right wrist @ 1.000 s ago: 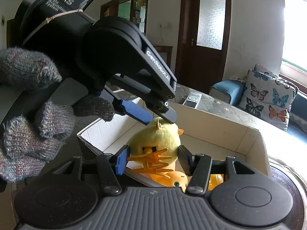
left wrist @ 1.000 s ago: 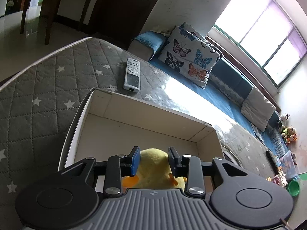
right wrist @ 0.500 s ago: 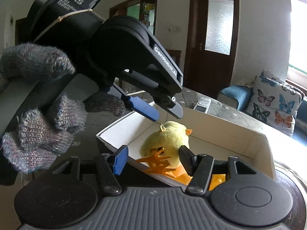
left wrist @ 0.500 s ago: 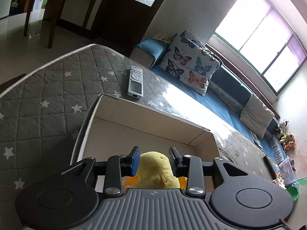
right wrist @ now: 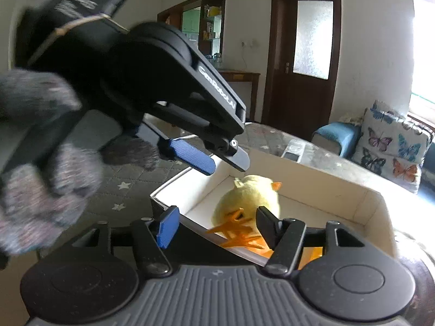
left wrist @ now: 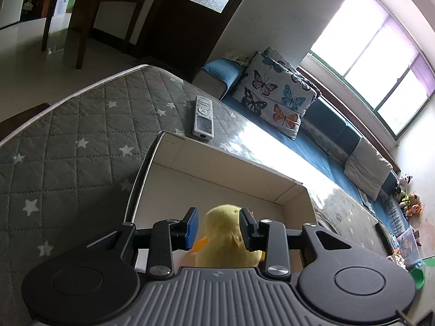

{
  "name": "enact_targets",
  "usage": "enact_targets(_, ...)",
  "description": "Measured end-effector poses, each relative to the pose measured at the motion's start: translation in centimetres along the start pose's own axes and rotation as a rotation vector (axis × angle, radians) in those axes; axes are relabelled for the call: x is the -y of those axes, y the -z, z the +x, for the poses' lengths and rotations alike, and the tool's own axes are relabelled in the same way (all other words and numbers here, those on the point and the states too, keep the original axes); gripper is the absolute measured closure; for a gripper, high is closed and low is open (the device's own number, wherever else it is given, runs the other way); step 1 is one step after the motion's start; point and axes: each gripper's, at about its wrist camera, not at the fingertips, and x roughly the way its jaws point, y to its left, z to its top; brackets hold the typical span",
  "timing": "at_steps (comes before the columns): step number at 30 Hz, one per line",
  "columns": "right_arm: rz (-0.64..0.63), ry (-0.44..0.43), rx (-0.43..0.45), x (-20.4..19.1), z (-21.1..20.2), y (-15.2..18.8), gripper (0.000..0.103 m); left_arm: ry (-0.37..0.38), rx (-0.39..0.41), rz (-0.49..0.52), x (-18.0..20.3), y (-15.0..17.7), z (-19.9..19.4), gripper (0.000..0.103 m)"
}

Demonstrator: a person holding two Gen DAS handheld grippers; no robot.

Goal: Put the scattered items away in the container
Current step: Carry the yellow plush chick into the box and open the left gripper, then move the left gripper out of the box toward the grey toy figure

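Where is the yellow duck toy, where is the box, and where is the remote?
yellow duck toy (right wrist: pixel 252 193): right wrist view, on its fuzzy yellow body.
box (left wrist: pixel 217 160): left wrist view, on the far inside wall.
remote (left wrist: pixel 203 118): left wrist view, on its middle, lying on the quilt beyond the box.

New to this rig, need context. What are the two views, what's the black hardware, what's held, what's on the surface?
No robot arm: a gloved person holds a two-finger gripper in each hand, with a fisheye camera on each looking along its fingers.

The left wrist view looks down past the left gripper into a white box on a grey star-quilted surface. A yellow plush duck lies in the box, apparently released. A remote lies beyond the box.

The right wrist view shows the right gripper, open and empty, the left one above the duck, and something orange under it.
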Motion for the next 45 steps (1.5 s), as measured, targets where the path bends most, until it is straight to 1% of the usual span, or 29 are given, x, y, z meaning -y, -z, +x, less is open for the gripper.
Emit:
enact_targets(2, -0.001, -0.013, 0.009, -0.4, 0.2, -0.1, 0.039, -0.009, 0.004, 0.018, -0.1, 0.3, -0.6, 0.067)
enact_targets(6, -0.016, -0.016, 0.021, -1.2, 0.2, -0.2, 0.038, -0.013, 0.020, -0.001, -0.8, 0.4, -1.5, 0.067)
enact_targets(12, -0.024, -0.009, 0.051, -1.2, -1.5, 0.0, 0.037, 0.003, 0.029, -0.018, -1.1, 0.7, -2.1, 0.067)
enact_targets(21, -0.024, -0.017, 0.010, -1.5, -1.5, 1.2, 0.037, -0.003, 0.031, -0.031, -1.5, 1.4, -2.9, 0.067)
enact_targets(26, -0.037, 0.002, 0.008, -1.3, -2.7, 1.9, 0.036, 0.011, 0.018, -0.021, -1.1, 2.0, -2.9, 0.067)
enact_targets(36, -0.007, 0.057, -0.002, -0.1, -5.8, 3.6, 0.035, 0.054, -0.013, 0.037, 0.8, 4.7, -3.2, 0.067)
enact_targets(39, 0.006, 0.068, -0.004, 0.2, -6.7, 4.2, 0.035, 0.015, 0.011, 0.048, 0.8, 5.0, -3.4, 0.067)
enact_targets(43, 0.018, 0.072, -0.002, 0.3, -7.2, 4.5, 0.035, -0.010, 0.051, 0.006, -0.3, 4.2, -4.0, 0.067)
enact_targets(45, 0.024, 0.072, 0.003, 0.3, -7.4, 4.5, 0.035, -0.022, 0.056, -0.011, -0.8, 3.8, -3.9, 0.067)
